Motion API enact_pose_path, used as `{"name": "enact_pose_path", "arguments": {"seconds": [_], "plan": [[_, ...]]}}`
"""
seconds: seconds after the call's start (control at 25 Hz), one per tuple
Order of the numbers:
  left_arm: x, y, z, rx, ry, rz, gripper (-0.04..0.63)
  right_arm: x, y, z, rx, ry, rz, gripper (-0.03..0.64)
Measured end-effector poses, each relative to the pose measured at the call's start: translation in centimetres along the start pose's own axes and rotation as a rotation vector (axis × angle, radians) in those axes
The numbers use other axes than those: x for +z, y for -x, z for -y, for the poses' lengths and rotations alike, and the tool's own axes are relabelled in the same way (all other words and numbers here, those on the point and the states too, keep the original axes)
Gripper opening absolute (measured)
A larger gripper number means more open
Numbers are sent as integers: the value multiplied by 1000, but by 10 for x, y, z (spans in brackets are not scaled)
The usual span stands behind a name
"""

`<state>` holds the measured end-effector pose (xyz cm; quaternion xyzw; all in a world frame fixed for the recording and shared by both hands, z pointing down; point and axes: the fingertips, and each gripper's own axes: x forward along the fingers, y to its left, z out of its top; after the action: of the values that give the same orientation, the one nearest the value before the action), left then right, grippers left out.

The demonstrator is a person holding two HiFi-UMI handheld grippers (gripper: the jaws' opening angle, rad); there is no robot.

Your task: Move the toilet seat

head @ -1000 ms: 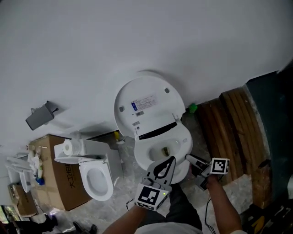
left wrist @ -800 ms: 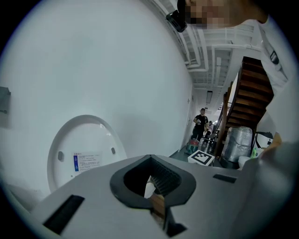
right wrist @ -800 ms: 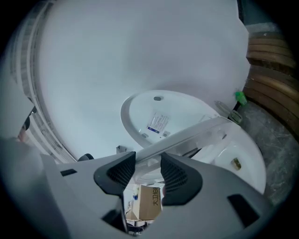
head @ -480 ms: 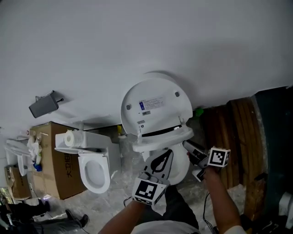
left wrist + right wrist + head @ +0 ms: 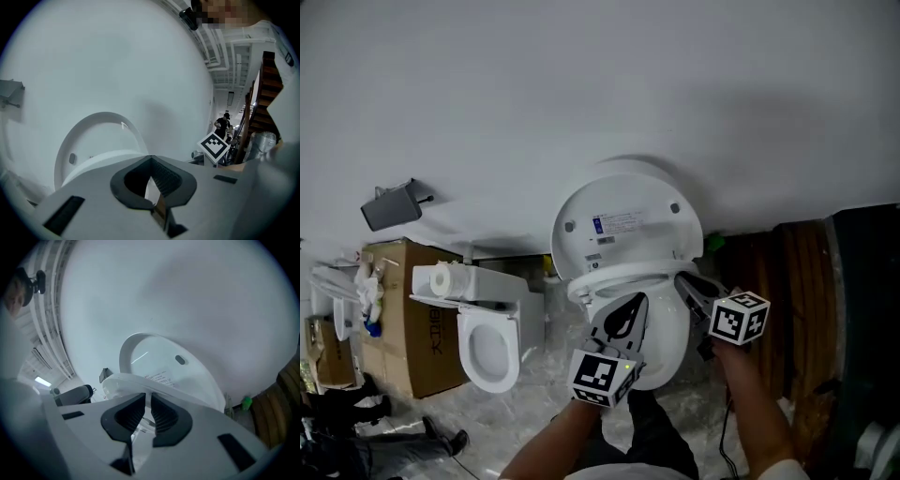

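A white toilet stands against the white wall with its lid [image 5: 623, 220] upright. The toilet seat [image 5: 628, 277] is tilted up off the bowl [image 5: 664, 342], close under the lid. My right gripper [image 5: 681, 277] is at the seat's right edge. Its jaws have just been closing and now stand almost together, tips [image 5: 149, 394] against the seat's rim [image 5: 140, 382]; I cannot tell whether the rim is nipped. My left gripper [image 5: 636, 301] is shut with nothing in it and points at the seat's front from below; its view shows the seat [image 5: 105, 159] and lid [image 5: 93, 133] ahead.
A second, smaller toilet [image 5: 492, 349] stands at the left, with a paper roll [image 5: 441, 278] on it and a cardboard box [image 5: 408, 323] beside it. Wooden planks [image 5: 797, 286] lie at the right. A grey box [image 5: 391, 207] hangs on the wall. A person [image 5: 220, 125] stands far off.
The seat has gone from flat on the bowl to steeply raised towards the lid. Both grippers moved towards the wall with it. The right jaws closed.
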<state>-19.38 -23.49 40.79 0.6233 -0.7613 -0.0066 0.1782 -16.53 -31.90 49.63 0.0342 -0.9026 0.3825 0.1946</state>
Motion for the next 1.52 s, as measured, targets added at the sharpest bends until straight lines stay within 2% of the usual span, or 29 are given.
{"name": "enact_pose_path", "arguments": {"seconds": [0.16,0.36,0.72,1.04,1.52], "plan": [[-3,-14,-17,41,32,0,8,16,-16,6,-30,101,-1,44],[4,-27,-33,66,40,9,8,35,-38,15,-126,262,14,40],[6,-40,-55,97,45,27,8,64,-71,29,-209,415,25,40],[10,-40,-77,124,59,37,8,80,-95,41,-266,481,26,40],[10,-36,-91,144,63,29,8,84,-103,45,-280,482,9,40]]}}
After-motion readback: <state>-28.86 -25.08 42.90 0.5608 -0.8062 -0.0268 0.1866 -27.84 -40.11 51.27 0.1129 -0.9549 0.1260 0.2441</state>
